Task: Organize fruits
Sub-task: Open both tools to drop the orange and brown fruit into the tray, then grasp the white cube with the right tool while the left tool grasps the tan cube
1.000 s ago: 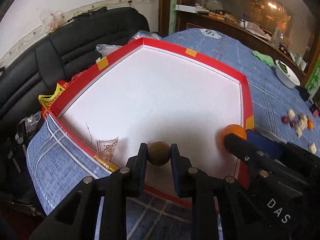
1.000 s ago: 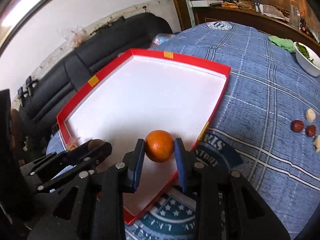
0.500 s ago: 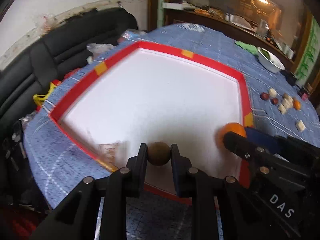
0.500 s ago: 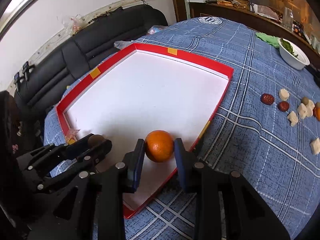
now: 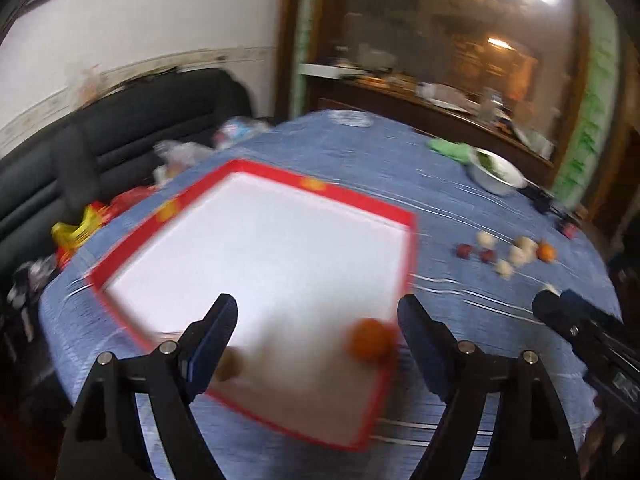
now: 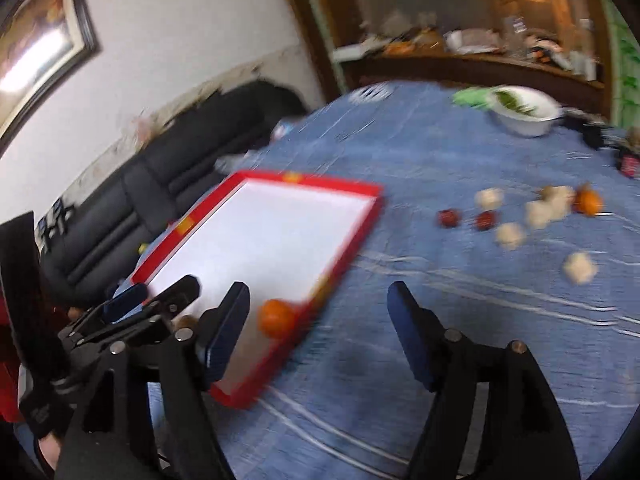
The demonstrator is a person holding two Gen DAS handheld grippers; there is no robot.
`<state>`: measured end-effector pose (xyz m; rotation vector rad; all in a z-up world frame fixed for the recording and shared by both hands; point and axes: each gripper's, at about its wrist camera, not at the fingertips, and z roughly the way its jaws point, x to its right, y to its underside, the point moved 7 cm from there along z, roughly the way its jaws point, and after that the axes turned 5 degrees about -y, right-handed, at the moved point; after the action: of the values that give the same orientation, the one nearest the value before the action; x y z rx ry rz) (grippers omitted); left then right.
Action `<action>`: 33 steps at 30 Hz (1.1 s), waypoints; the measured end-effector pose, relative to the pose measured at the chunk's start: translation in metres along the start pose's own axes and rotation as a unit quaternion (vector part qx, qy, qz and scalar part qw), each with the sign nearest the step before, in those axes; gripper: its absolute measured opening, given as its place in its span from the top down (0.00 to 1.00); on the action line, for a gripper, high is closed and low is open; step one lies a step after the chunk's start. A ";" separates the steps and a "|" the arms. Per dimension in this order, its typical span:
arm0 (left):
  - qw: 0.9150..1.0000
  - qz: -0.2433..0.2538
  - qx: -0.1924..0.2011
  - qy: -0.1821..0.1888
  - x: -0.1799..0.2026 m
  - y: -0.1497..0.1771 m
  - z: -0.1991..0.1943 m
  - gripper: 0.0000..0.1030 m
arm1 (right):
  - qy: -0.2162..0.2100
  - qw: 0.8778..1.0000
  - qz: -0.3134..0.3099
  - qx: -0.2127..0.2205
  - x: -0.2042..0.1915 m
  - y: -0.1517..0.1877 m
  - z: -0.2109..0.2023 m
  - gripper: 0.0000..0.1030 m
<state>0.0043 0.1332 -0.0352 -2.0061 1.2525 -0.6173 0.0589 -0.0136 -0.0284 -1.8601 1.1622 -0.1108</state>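
A white tray with a red rim (image 5: 407, 240) lies on the blue tablecloth. An orange (image 5: 370, 340) rests in its near right corner, and a small brown fruit (image 5: 229, 364) near its front rim. My left gripper (image 5: 316, 322) hangs above them, its jaws opening and touching neither fruit. In the right wrist view the orange (image 6: 276, 318) lies free beside the left finger of my right gripper (image 6: 318, 314), whose jaws are also opening with nothing in them. The brown fruit (image 6: 186, 322) peeks out behind my left gripper (image 6: 160, 292).
Loose on the cloth to the right are two red fruits (image 6: 448, 218), several pale pieces (image 6: 510, 234) and a small orange (image 6: 588, 202). A white bowl (image 6: 524, 114) of greens stands farther back. A black sofa (image 5: 100, 152) runs along the table's left side.
Both grippers let go: the brown fruit and the orange now lie in the tray. Both grippers have pulled back and up, and their jaws stand wide apart.
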 end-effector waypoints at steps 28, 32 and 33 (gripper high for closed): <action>0.988 0.085 -0.094 0.090 0.198 0.002 0.102 0.22 | 0.150 0.986 0.055 -0.041 0.199 -0.001 0.004 0.68; 0.987 0.090 -0.097 0.091 0.217 0.003 0.111 0.28 | 0.142 0.987 0.071 -0.022 0.205 -0.005 -0.002 0.68; 0.987 0.095 -0.102 0.084 0.222 0.005 0.117 0.34 | 0.137 0.988 0.073 -0.018 0.205 -0.006 -0.003 0.68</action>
<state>0.1766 -0.0343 -0.1069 -1.9986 1.6457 -0.5934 0.1747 -0.1691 -0.0968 -1.8240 1.4940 -0.2694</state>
